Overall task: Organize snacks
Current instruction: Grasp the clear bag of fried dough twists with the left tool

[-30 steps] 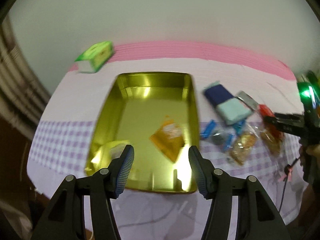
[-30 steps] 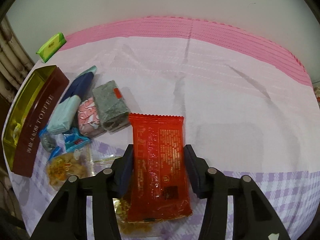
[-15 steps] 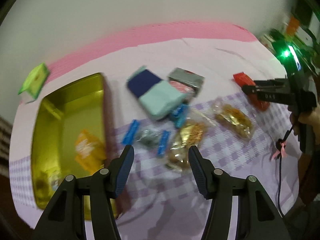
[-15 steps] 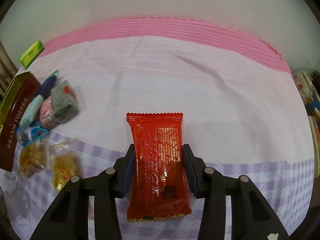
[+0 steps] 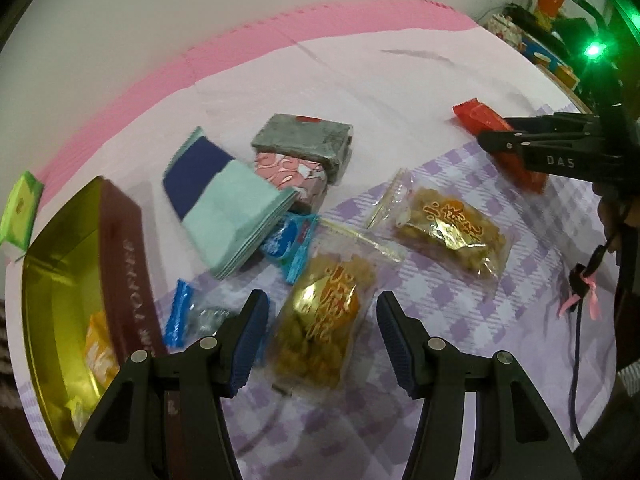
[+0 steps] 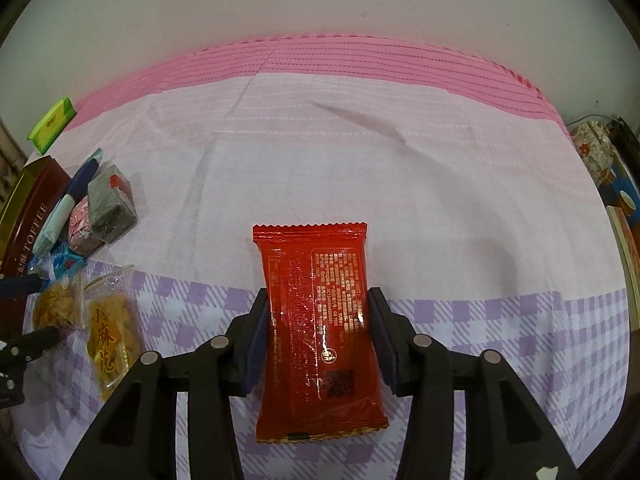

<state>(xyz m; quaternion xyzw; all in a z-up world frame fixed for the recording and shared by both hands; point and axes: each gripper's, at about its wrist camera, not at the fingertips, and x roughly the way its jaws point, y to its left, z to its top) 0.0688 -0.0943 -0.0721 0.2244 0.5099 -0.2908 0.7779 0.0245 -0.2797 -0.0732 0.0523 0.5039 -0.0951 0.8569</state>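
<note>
My right gripper is shut on a red snack packet and holds it over the cloth; the packet also shows in the left wrist view. My left gripper is open, its jaws on either side of a clear bag of golden fried snack lying on the checked cloth. A second such bag lies to the right. The gold toffee tin stands at the left with an orange packet inside.
Behind the bags lie a blue-and-teal packet, a grey block on a pink one, and small blue-wrapped candies. A green box sits far left. Shelves with clutter stand at the far right.
My left gripper has swung right from over the tin to over the near golden snack bag. My right gripper has carried the red packet rightward, away from the pile.
</note>
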